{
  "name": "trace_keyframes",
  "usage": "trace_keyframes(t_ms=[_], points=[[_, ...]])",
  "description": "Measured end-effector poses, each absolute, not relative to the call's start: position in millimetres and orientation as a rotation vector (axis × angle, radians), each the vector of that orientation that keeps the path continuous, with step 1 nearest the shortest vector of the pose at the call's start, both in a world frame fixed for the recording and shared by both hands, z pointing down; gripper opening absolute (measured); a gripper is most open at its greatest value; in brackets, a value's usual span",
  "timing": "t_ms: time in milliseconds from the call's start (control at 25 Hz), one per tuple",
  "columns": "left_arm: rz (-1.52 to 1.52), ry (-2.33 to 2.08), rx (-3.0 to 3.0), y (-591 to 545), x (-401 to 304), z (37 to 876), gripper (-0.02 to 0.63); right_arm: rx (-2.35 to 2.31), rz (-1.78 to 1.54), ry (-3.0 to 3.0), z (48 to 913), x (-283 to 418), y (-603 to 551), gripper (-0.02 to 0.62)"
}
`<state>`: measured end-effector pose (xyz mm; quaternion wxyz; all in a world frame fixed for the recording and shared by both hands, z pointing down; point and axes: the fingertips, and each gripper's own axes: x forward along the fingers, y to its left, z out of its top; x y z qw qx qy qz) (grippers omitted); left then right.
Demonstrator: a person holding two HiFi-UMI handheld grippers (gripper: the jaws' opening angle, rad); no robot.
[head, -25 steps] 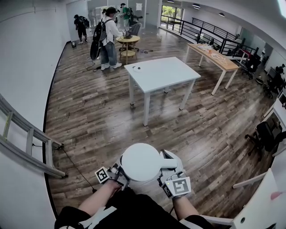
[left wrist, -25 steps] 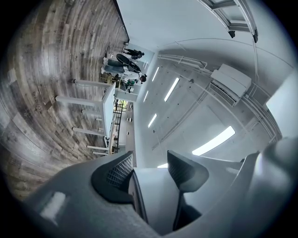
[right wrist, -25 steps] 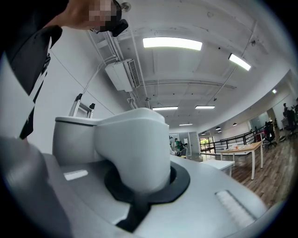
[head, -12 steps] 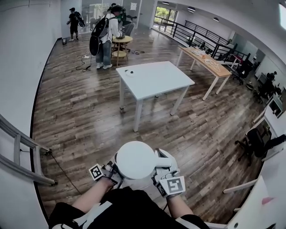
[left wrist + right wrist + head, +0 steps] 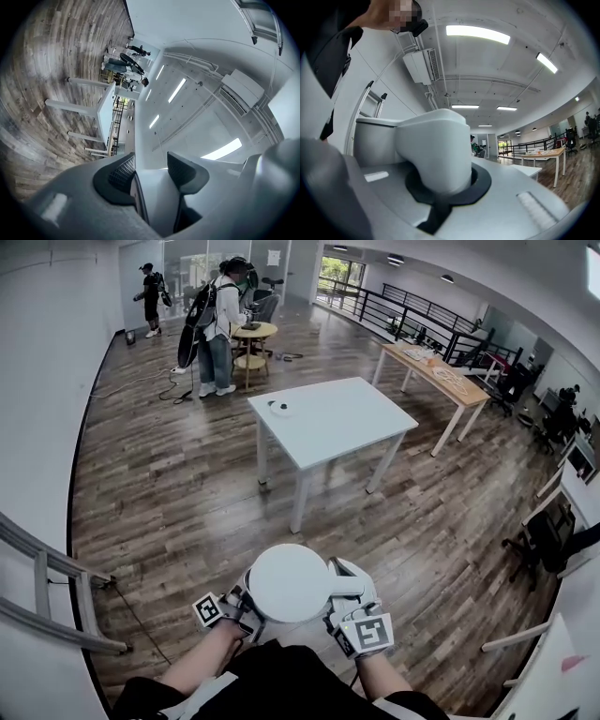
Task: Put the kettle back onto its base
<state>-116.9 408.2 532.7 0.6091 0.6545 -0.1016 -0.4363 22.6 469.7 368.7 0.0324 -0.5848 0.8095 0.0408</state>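
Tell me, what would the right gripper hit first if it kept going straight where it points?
The kettle: the right gripper is shut on its handle. Past that, the way looks open, though depth is hard to judge.

open: wood floor [image 5: 187, 484] ahead | obstacles: white table [image 5: 328, 418] centre, ladder [image 5: 42, 585] left, people [image 5: 211, 320] far back

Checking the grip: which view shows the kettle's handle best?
The right gripper view: the handle stands large at mid-frame, with the right gripper shut on it. The head view shows it only from above, a short stub beside the lid. The left gripper view shows just a slice of the kettle, no handle.
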Motion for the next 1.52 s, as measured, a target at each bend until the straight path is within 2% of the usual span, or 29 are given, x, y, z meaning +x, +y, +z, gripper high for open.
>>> trace_keyframes(t_ms=[400, 680, 1520], points=[[-1.031, -0.308, 1.471, 383.5, -165.5, 556.9, 0.206, -1.742, 0.062, 2.566, 390.1, -23.8, 430.0, 0.006], [-1.055, -0.333, 1.456, 363.1, -178.7, 562.1, 0.206, -1.716, 0.041, 2.585, 397.5, -29.6, 402.3, 0.006], [-1.118, -0.385, 1.485, 206.0, -114.0, 551.7, 0.206, -1.58, 0.041, 2.609, 390.7, 43.4, 238.9, 0.006]])
